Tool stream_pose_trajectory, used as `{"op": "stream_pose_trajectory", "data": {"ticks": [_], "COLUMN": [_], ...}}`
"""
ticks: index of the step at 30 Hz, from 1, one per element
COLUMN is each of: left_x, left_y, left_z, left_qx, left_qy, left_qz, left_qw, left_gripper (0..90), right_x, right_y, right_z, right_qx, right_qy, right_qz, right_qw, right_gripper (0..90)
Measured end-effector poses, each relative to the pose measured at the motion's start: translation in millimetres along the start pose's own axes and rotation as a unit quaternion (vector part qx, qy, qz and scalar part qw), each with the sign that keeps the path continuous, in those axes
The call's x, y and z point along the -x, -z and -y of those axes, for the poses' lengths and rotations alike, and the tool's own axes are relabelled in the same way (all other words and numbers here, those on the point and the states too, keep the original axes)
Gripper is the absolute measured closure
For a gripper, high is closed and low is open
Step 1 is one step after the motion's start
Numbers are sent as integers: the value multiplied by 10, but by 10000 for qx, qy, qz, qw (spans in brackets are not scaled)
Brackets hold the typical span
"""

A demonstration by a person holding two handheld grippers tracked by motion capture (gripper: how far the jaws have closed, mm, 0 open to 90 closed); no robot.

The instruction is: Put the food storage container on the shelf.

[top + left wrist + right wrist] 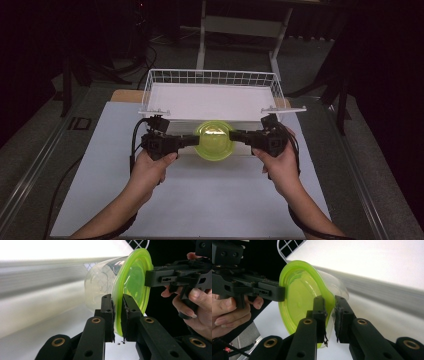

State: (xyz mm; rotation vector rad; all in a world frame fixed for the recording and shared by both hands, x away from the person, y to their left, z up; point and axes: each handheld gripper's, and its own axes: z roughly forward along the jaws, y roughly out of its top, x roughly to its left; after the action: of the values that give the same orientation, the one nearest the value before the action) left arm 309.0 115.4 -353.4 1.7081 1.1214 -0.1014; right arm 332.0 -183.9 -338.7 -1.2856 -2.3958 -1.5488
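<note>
High view, two tools [192, 140] [235, 135], one lidded container [214, 141]

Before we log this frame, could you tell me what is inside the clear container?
Nothing visible: the clear container looks empty through its wall, and the green lid covers its mouth. Both grippers pinch the lid's rim.

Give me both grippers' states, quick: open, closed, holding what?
Left gripper: closed on the rim of the green lid of the clear container.
Right gripper: closed on the same lid's rim, opposite side.
</note>
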Motion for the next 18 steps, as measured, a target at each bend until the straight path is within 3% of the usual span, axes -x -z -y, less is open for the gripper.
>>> {"op": "stream_pose_trajectory", "data": {"ticks": [11, 18], "left_x": [125, 115], "left_y": [125, 84], "left_z": [-411, -603], "left_qx": [98, 35], "left_qy": [-139, -101], "left_qz": [-138, -196], "left_qw": [9998, 9998], "left_gripper": [822, 822], "right_x": [-50, -5], "right_y": [84, 81], "right_z": [-379, -547], "right_qx": [239, 276], "right_qy": [32, 19], "right_qz": [0, 95], "right_qw": [9997, 9996], "right_gripper": [806, 804]}}
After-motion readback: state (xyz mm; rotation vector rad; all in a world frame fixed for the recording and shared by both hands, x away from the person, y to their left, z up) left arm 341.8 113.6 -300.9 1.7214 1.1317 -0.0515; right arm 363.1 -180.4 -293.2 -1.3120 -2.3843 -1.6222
